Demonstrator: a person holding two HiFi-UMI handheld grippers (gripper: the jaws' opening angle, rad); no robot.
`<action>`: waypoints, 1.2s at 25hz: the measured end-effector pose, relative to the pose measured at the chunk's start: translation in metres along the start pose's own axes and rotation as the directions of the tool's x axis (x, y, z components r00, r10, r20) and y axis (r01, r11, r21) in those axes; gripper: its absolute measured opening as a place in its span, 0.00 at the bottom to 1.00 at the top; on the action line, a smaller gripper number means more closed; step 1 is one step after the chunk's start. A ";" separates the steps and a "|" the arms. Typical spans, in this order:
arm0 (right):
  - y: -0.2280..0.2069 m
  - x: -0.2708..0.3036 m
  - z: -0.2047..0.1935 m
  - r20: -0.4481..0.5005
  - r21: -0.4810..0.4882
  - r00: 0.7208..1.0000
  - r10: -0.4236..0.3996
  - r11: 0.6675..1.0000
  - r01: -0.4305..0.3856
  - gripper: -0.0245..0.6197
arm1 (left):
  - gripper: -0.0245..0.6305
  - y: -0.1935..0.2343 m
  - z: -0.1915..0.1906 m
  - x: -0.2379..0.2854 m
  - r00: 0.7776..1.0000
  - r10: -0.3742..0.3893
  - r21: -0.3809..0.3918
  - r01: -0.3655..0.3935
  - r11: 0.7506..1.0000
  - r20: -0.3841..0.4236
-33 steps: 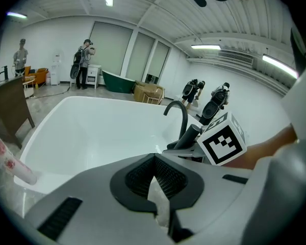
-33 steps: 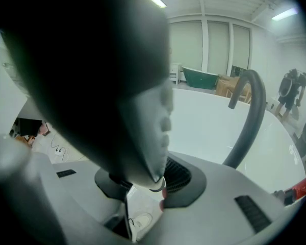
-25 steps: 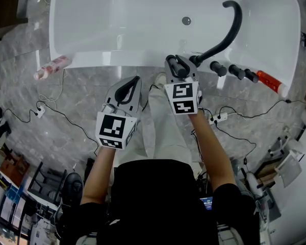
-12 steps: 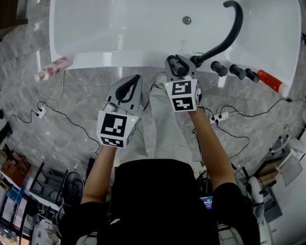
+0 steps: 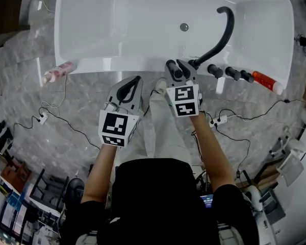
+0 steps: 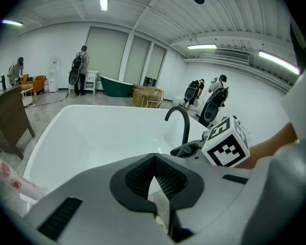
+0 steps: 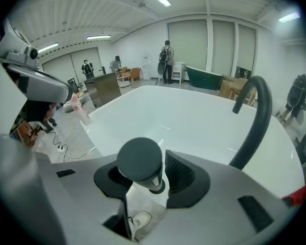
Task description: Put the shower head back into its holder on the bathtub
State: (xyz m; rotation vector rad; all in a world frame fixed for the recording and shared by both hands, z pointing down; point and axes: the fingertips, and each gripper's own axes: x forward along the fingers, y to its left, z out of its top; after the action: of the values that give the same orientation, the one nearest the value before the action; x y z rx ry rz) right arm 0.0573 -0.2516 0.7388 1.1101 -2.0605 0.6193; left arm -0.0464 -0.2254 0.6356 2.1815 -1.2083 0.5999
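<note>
On the grey marble floor (image 5: 20, 86) stands a white bathtub (image 5: 117, 64).

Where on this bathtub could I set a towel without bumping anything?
The near rim is bare from the corner by the pink bottle to the shower head; so is the basin left of the drain. Crowded: the right end, with black spout, three knobs and red bottle.

In the right gripper view I cannot see what the dark grey round-topped shower head (image 7: 138, 157) stands in. The grey body of the right gripper (image 5: 179, 68), whose jaws have just been opening around it, covers its lower end. That view's edge cuts off the red bottle (image 7: 301, 194), and the left gripper view's edge cuts off the pink-patterned white bottle (image 6: 4, 173).
</note>
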 end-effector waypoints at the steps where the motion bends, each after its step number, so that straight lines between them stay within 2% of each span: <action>1: 0.001 -0.006 0.004 0.003 0.005 1.000 -0.003 1.000 0.003 0.28 | 0.05 0.000 0.004 -0.003 1.000 -0.001 0.007 0.001 1.000 0.006; 14: 0.010 -0.096 0.045 0.077 0.049 0.995 -0.070 0.997 0.066 0.27 | 0.05 -0.021 0.065 -0.052 0.996 -0.034 0.123 0.024 0.992 0.082; 20: 0.015 -0.144 0.092 0.171 0.045 0.979 -0.115 0.993 0.109 0.16 | 0.05 -0.032 0.108 -0.081 0.987 -0.053 0.193 0.023 0.981 0.152; 26: 0.032 -0.192 0.127 0.230 0.065 0.964 -0.132 0.991 0.120 0.13 | 0.06 -0.038 0.128 -0.122 0.983 -0.068 0.234 0.027 0.972 0.172; 30: 0.034 -0.221 0.155 0.287 0.083 0.944 -0.160 0.986 0.141 0.09 | 0.05 -0.037 0.149 -0.145 0.976 -0.063 0.275 0.003 0.961 0.211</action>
State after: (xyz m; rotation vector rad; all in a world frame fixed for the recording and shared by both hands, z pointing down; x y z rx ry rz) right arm 0.0580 -0.2259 0.4682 1.4547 -2.1877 0.4663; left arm -0.0690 -0.2208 0.4258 2.5508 -1.2577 0.5516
